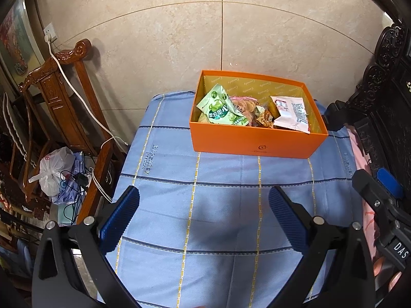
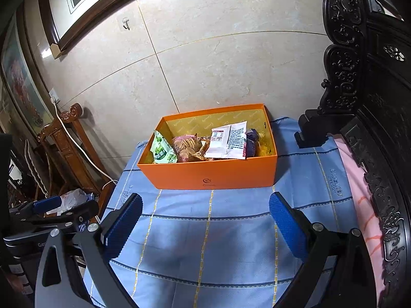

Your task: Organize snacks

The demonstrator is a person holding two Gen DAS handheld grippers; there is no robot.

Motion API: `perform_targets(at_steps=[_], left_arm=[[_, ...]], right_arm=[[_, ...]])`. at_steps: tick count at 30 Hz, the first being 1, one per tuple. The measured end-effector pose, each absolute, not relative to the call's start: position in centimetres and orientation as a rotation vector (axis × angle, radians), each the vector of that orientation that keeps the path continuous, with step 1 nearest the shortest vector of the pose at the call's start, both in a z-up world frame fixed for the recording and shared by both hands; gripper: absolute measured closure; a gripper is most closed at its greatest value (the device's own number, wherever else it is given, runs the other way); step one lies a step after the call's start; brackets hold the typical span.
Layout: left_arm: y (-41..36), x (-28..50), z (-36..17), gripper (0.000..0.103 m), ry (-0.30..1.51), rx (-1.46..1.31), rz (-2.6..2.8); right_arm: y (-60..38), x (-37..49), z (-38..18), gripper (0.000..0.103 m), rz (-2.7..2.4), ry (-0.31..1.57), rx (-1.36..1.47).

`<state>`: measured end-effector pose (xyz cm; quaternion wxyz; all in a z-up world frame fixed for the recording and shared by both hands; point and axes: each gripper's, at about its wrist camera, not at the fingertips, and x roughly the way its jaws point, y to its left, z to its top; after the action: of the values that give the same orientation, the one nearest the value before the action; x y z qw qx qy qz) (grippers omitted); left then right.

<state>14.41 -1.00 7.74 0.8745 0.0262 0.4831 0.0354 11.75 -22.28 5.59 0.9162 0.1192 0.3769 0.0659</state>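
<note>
Inside orange box [image 2: 213, 177]: snack packets [image 2: 226, 142].

Right gripper [image 1: 385, 197] body label: "DAS"
Blue checked tablecloth [image 1: 205, 205]: woven word, seemingly "Eternity", small line beneath unreadable
Green snack packet [image 1: 221, 109]: Chinese characters, "果"
Orange box [image 1: 254, 141] front: emblem, script unreadable

Both views were evenly and fairly brightly lit from overhead. Soft shadows fell on the blue checked tablecloth [image 1: 218, 205] beneath each gripper. Small glare patches showed on the glossy wall tiles [image 1: 164, 25] at the upper left. Strong fisheye distortion bent the tile seams, and dark vignetting filled the 4 corners. Focus stayed sharp centrally.
</note>
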Motion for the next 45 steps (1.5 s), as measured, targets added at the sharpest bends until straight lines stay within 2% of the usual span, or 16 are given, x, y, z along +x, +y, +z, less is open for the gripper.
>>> perform_targets(at_steps=[45], left_arm=[[-0.95, 14.25, 8.17, 0.004, 0.977, 0.033, 0.063]], right_arm=[[-22.66, 11.95, 5.21, 0.004, 0.136, 0.79, 0.251]])
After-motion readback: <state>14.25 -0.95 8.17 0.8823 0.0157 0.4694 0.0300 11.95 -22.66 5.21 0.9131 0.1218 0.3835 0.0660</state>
